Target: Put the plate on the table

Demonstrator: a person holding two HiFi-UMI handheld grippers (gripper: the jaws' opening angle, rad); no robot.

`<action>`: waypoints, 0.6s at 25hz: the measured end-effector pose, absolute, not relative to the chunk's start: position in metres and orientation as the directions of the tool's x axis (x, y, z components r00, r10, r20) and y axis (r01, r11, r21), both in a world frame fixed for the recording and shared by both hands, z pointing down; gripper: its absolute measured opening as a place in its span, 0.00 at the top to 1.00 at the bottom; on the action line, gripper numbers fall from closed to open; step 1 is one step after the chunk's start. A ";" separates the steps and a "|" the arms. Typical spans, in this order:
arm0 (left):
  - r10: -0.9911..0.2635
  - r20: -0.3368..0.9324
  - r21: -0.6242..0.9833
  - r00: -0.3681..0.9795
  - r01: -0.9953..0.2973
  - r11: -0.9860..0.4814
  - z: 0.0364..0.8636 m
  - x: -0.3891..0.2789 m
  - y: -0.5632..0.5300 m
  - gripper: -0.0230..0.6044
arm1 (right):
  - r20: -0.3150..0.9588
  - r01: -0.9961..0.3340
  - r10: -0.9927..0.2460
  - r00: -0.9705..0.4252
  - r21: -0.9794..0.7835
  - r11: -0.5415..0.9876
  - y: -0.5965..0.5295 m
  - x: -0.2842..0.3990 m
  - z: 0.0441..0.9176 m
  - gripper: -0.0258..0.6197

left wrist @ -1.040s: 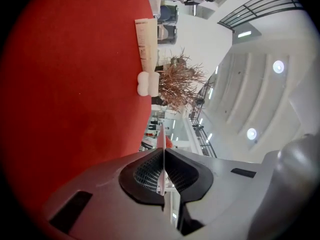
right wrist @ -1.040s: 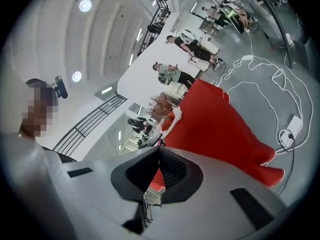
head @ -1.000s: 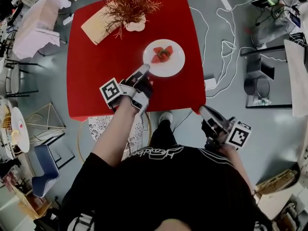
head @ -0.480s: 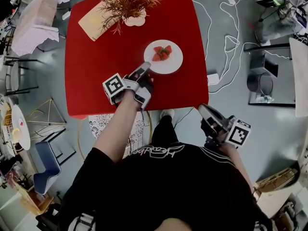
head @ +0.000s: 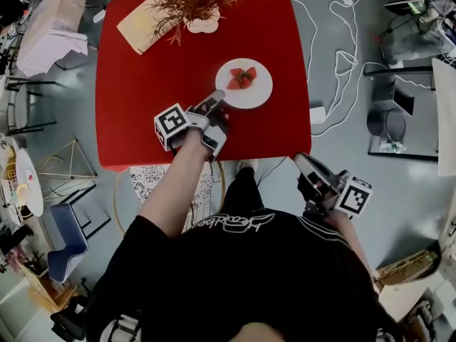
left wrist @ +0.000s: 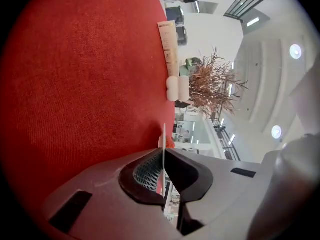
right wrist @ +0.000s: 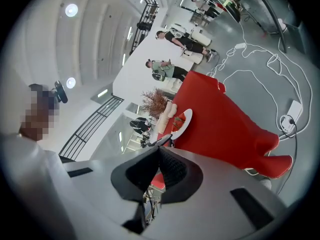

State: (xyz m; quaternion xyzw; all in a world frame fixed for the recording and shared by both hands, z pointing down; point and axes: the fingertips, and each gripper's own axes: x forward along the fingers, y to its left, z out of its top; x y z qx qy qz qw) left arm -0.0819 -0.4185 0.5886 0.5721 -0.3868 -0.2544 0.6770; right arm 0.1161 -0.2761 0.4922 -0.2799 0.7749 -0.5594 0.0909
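Observation:
A white plate (head: 244, 83) with cut strawberries (head: 241, 78) is over the right half of the red table (head: 142, 84); I cannot tell whether it rests on the cloth. My left gripper (head: 217, 96) is shut on its near rim. In the left gripper view the plate's rim (left wrist: 164, 134) shows as a thin white line running into the closed left gripper (left wrist: 164, 156). My right gripper (head: 299, 159) hangs off the table's front right corner, shut and holding nothing. The right gripper (right wrist: 159, 151) looks toward the plate (right wrist: 184, 120) from afar.
A white vase of dried reddish branches (head: 196, 6) and a tan board (head: 139, 30) sit at the table's far side. White cables (head: 335, 55) and a power strip (head: 318, 114) lie on the floor to the right. A patterned stool (head: 164, 184) stands at the near edge.
The left gripper keeps its hold on the plate's rim and has crept slightly forward with it. The right gripper has stayed where it was.

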 end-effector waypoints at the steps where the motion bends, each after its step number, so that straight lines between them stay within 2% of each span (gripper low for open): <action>1: -0.786 0.242 0.969 0.570 -0.097 0.227 0.589 -0.081 -0.418 0.93 | 0.169 -0.327 -0.540 -0.825 -0.921 0.211 -0.276 0.117 0.492 0.95; 5: -0.777 0.273 0.959 0.568 -0.099 0.265 0.590 -0.081 -0.416 0.92 | 0.160 -0.316 -0.547 -0.822 -0.926 0.206 -0.275 0.117 0.490 0.95; 11: -0.800 0.239 0.967 0.551 -0.064 0.245 0.578 -0.080 -0.421 0.68 | 0.161 -0.314 -0.570 -0.806 -0.932 0.181 -0.275 0.129 0.491 0.95; 15: -0.794 0.225 0.973 0.565 -0.085 0.215 0.574 -0.078 -0.422 0.61 | 0.159 -0.316 -0.584 -0.796 -0.932 0.177 -0.277 0.133 0.491 0.95</action>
